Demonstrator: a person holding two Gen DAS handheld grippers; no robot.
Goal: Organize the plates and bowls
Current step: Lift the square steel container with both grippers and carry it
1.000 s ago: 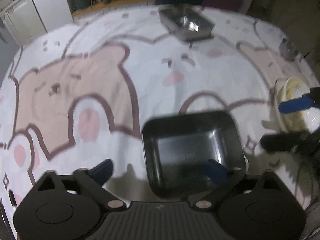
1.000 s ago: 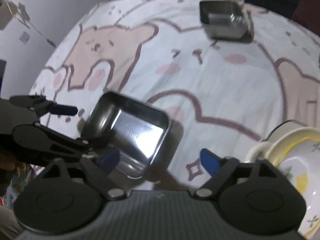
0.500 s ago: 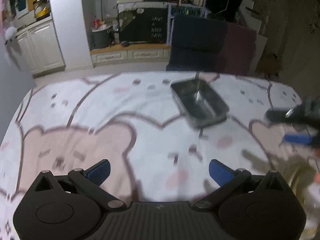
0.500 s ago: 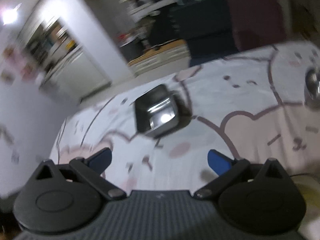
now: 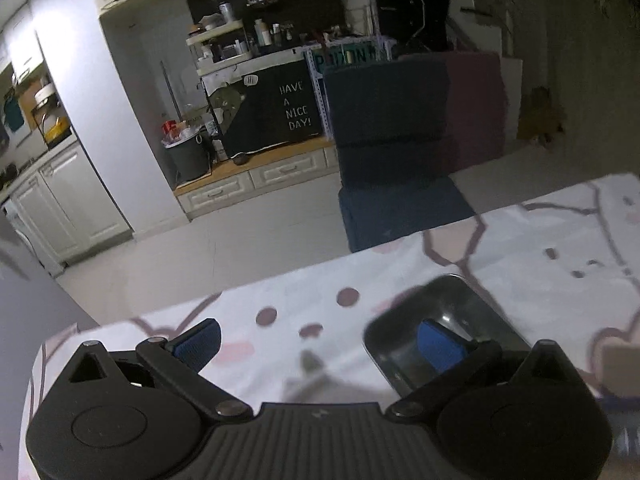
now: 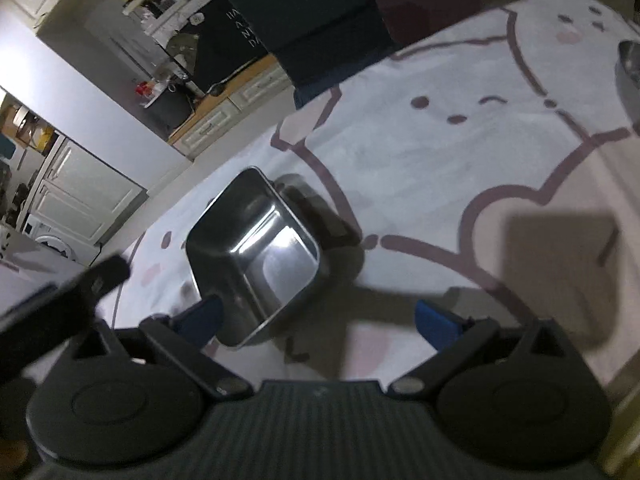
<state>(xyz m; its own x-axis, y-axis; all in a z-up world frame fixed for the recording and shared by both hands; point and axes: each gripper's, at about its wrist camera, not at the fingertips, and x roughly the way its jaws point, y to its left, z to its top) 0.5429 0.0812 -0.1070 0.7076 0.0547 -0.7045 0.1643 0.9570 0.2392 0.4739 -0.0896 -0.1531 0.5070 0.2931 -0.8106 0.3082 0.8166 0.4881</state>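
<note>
A rectangular steel tray (image 5: 448,320) sits near the far edge of the table with the bear-print cloth (image 5: 540,248). My left gripper (image 5: 318,340) is open and empty; its right blue pad (image 5: 438,344) hangs over the tray's near part. In the right wrist view the same steel tray (image 6: 256,256) lies just ahead and left of my right gripper (image 6: 320,318), which is open and empty. The left gripper's black body (image 6: 68,296) shows at the left edge there.
A round metal bowl (image 6: 630,72) shows partly at the right edge of the right wrist view. Beyond the table's far edge stand a dark blue chair (image 5: 396,152), white cabinets (image 5: 68,208) and a cluttered shelf (image 5: 240,48).
Both grippers have moved from the near tray and the cream bowl toward the far end of the table. The far steel tray now lies close under them. Both stay open.
</note>
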